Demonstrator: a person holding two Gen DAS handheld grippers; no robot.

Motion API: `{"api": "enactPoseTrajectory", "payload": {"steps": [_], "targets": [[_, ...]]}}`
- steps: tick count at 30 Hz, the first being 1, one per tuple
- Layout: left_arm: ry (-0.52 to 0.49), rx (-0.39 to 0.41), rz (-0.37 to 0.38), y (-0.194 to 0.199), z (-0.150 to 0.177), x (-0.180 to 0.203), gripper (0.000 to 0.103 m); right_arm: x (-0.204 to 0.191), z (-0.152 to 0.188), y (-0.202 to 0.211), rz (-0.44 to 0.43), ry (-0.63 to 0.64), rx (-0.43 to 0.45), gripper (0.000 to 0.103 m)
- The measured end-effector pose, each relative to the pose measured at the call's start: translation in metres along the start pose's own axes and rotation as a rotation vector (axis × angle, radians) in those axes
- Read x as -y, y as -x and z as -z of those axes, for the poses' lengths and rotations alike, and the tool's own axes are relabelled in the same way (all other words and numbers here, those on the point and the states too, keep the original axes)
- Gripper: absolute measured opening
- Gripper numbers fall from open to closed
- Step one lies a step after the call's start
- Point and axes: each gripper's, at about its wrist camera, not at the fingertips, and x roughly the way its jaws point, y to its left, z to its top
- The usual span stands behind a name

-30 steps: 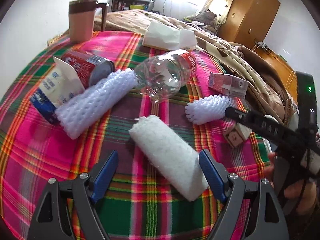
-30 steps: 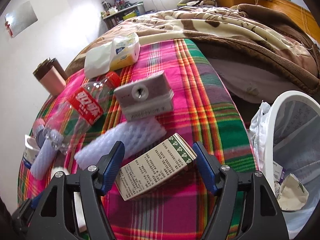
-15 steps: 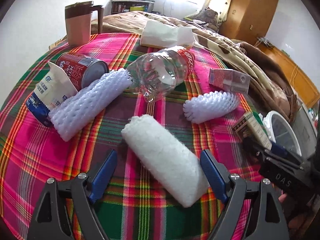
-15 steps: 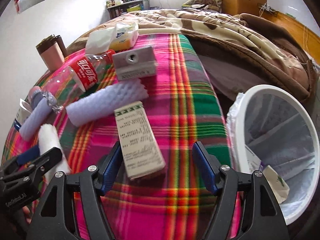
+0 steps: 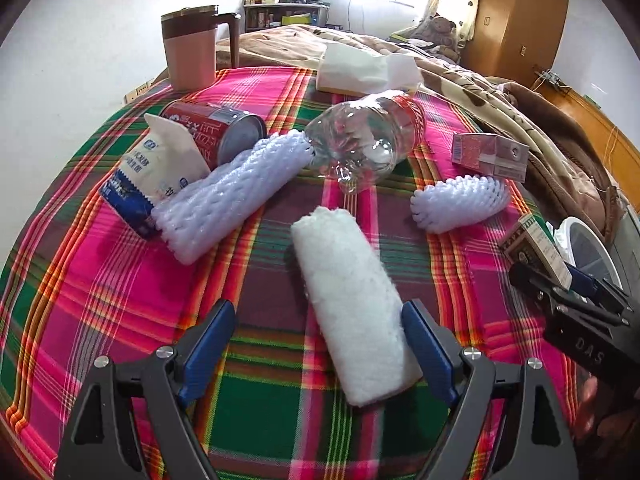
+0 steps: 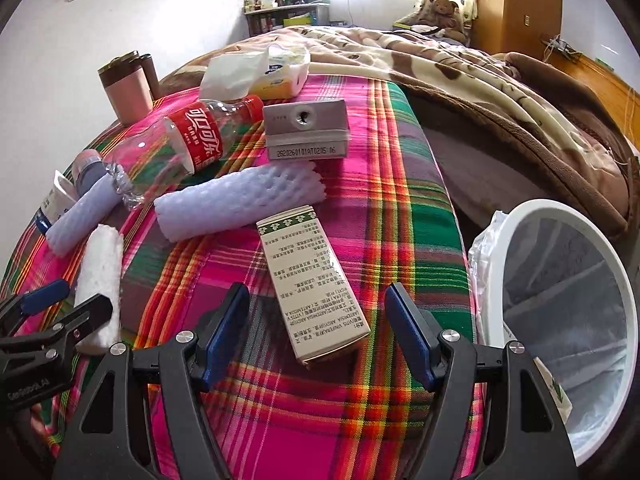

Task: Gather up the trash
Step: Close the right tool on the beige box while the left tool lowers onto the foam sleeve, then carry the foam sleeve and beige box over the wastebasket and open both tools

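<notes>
My left gripper [image 5: 318,344] is open around the near end of a white foam roll [image 5: 348,300] lying on the plaid cloth; the right finger touches it. My right gripper [image 6: 318,332] is open around the near end of a green-and-white medicine box [image 6: 314,280]. The white trash bin [image 6: 568,320] with a liner stands just right of the table and holds some scraps. The foam roll also shows in the right wrist view [image 6: 100,276].
On the cloth lie two lilac foam nets [image 5: 224,196] [image 5: 460,202], a clear cola bottle [image 5: 368,144], a red can [image 5: 212,130], a milk pouch [image 5: 156,172], a small carton [image 5: 490,156], tissues [image 5: 364,68] and a pink mug [image 5: 190,48]. A bed lies behind.
My right gripper has swung from the table's middle toward the bin side, with the medicine box now lengthwise between its fingers. My left gripper has closed in slightly on the foam roll.
</notes>
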Motion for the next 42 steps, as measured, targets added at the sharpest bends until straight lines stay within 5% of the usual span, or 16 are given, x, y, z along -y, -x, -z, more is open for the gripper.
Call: {"api": "enactPoseTrajectory", "payload": {"steps": [4,9,12,20,42], "targets": [[0.005,0.012,0.004,0.0,0.001,0.0,0.081,0.002,0.001,0.002,-0.011,-0.016,0.01,0.067],[0.0,0.024,0.053,0.004,0.002,0.0,0.054,0.002,0.004,0.003,-0.021,-0.024,0.014,0.041],[0.003,0.026,0.081,0.006,0.002,0.001,0.043,0.002,0.007,0.006,-0.029,-0.028,0.021,0.034],[0.019,0.047,0.141,0.014,0.005,0.0,0.035,0.004,0.01,0.018,-0.051,-0.045,0.064,0.033],[-0.107,0.17,0.25,0.063,-0.006,0.048,0.033,0.035,0.015,0.065,-0.03,-0.141,0.2,0.033]]}}
